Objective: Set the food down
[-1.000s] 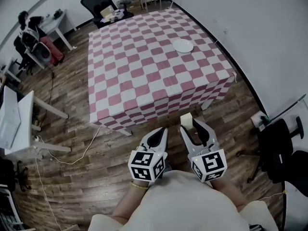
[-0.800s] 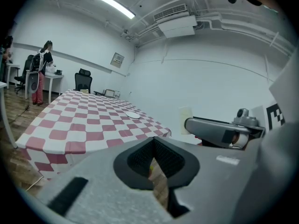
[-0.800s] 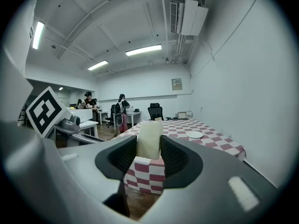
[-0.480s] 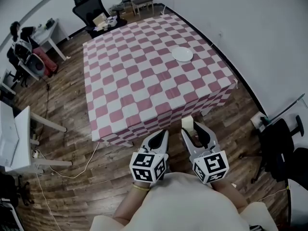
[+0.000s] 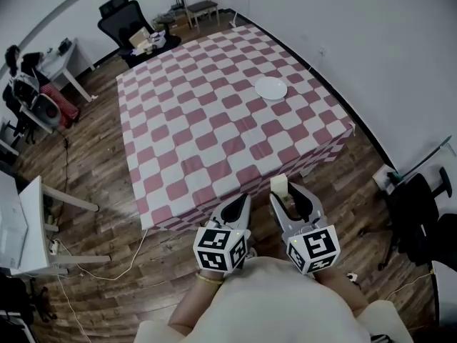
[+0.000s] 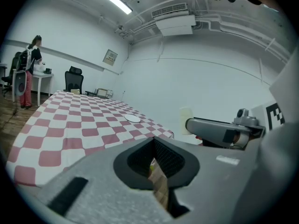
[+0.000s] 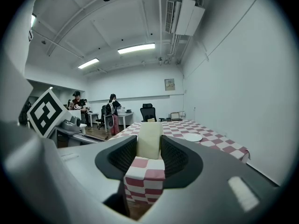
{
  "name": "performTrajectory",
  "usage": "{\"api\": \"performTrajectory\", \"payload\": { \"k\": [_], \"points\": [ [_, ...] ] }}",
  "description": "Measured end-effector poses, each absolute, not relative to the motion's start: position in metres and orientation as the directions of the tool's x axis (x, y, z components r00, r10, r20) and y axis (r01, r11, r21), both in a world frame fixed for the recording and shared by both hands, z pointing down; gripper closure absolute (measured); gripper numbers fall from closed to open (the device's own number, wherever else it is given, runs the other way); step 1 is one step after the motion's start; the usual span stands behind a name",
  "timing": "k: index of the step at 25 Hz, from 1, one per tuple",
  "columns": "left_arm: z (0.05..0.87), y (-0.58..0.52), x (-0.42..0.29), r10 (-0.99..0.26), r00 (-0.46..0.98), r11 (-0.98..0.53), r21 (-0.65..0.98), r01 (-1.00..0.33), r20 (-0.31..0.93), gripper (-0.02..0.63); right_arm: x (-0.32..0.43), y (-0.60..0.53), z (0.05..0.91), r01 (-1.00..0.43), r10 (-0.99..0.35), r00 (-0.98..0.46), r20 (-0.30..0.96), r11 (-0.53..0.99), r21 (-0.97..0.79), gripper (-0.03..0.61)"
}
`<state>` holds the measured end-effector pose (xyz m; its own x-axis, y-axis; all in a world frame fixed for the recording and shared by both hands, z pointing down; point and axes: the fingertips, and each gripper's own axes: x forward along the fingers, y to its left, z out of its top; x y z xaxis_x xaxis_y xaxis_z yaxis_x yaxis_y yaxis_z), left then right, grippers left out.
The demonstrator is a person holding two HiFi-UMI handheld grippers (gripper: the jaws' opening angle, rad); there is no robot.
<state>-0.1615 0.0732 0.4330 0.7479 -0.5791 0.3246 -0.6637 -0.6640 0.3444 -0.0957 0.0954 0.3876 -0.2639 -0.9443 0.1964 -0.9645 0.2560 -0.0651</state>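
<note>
A pale cream block of food (image 7: 149,141) is pinched between the jaws of my right gripper (image 7: 149,149), which is shut on it. In the head view that gripper (image 5: 283,191) is held low at the middle, just short of the table's near edge, and the food (image 5: 278,185) sticks out past its tips. My left gripper (image 5: 240,201) is beside it on the left, its jaws together with nothing in them. The table has a red-and-white checkered cloth (image 5: 200,120). A white plate (image 5: 271,88) sits on its far right part, well beyond both grippers.
A black office chair (image 5: 413,216) stands on the wood floor at the right, beside the white wall. Desks (image 5: 32,213) and a cable (image 5: 107,259) are on the left. More chairs (image 5: 121,13) and a person (image 5: 18,66) are at the far end.
The table's near edge has come closer to both grippers as the person moved towards it. The grippers keep the same pose, with the food still held.
</note>
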Motion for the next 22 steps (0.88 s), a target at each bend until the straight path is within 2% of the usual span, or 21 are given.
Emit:
{"api": "performTrajectory", "payload": {
  "k": [22],
  "points": [
    [0.443, 0.030, -0.178, -0.536, 0.772, -0.682, 0.364, -0.634, 0.341, 0.611, -0.104, 0.056, 0.388, -0.977, -0.955, -0.210, 0.209, 0.201, -0.065, 0.410]
  ]
}}
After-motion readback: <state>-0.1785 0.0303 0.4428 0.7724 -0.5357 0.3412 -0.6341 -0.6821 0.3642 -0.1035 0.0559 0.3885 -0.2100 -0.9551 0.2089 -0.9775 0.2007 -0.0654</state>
